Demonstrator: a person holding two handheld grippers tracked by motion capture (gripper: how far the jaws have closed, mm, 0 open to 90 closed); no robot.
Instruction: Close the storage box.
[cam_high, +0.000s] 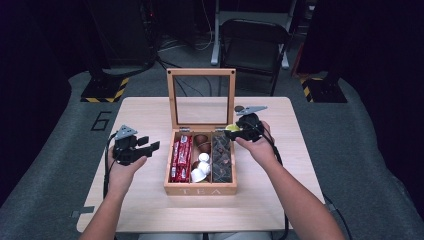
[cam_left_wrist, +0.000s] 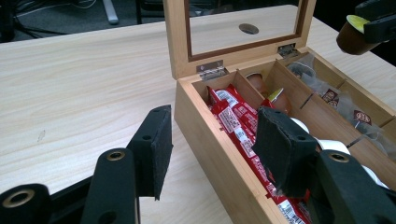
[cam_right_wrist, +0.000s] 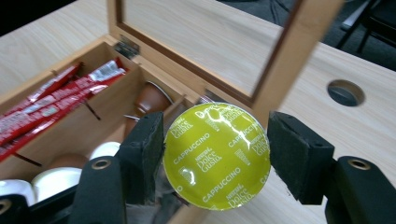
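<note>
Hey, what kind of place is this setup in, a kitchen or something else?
Not a kitchen; it looks like a lab or recording studio. A small wooden table stands on grey carpet with yellow-black hazard tape, loose cables and a folding chair behind, all in a dark room.

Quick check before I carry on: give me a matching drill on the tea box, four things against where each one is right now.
Things:
1. coffee capsule
2. red sachets
3. white capsules
4. clear packets

Places:
A. middle compartment of the tea box
B. left compartment, seen from the high view
C. between the jaws of the right gripper, over the box's far right corner
D. right compartment, seen from the high view

Pairs: 1-C, 2-B, 3-A, 4-D
</note>
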